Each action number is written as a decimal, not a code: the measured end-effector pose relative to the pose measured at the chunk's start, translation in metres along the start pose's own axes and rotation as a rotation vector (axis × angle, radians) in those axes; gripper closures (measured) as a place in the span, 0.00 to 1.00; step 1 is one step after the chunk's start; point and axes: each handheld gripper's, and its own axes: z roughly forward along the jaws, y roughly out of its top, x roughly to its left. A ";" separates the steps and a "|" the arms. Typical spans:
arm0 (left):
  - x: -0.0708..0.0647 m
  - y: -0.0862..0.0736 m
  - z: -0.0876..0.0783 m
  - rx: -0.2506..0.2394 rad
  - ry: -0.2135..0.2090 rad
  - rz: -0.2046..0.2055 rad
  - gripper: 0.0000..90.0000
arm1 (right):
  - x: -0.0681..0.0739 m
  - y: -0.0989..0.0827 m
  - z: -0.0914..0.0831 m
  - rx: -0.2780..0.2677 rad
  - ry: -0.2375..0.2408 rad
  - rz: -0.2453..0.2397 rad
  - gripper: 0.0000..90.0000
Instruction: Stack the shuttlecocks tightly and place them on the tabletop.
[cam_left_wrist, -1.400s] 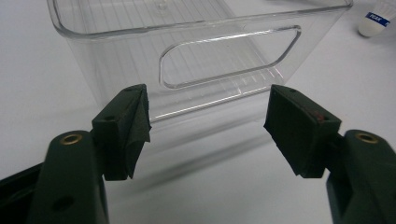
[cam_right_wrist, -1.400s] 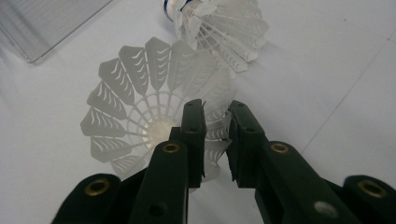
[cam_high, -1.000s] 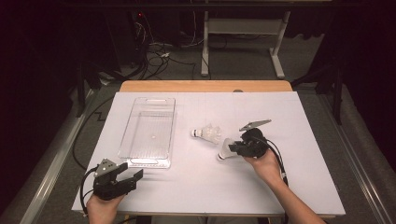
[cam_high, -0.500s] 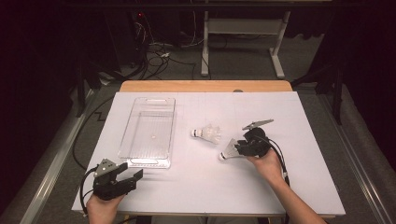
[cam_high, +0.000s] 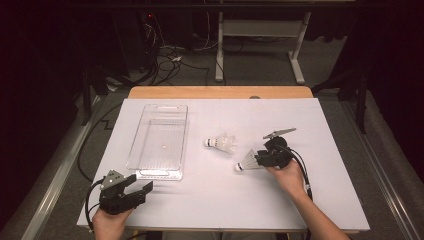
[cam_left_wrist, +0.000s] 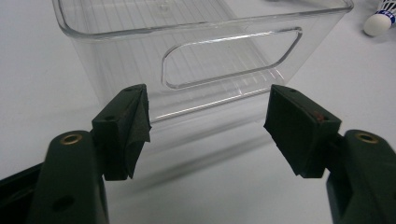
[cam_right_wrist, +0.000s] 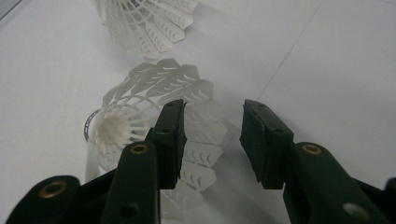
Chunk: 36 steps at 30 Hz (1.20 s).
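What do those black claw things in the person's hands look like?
Each is a black hand-held left gripper or right gripper with two chunky jaws, flat dark pads at the tips and small brass-coloured rivets. A grey three-cornered plate sits on top of each, and a black cable trails back. The forearms are bare, with no sleeves.

Both shuttlecocks are showing white: the near shuttlecock (cam_right_wrist: 154, 121) is wearing a lattice skirt of white feather-shaped vanes with a blue band at the cork, and the far shuttlecock (cam_high: 221, 143) is carrying a dark band on its white cork. The bin (cam_high: 160, 142) is reading clear with fine ribbing, sitting on a plain white table cover (cam_high: 225, 200) over a tan wood edge. Both grippers, left gripper (cam_high: 131, 192) and right gripper (cam_high: 260, 159), are showing black with brass-coloured rivets.
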 end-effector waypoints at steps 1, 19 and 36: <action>0.000 0.000 0.000 0.000 0.000 0.000 0.35 | -0.001 -0.001 -0.001 -0.001 -0.001 0.007 0.67; 0.000 0.000 0.000 0.002 0.000 0.000 0.35 | -0.008 -0.004 -0.013 -0.044 0.002 0.027 0.67; 0.000 0.000 0.000 0.002 0.001 0.001 0.35 | -0.011 -0.008 -0.029 -0.085 0.013 0.033 0.71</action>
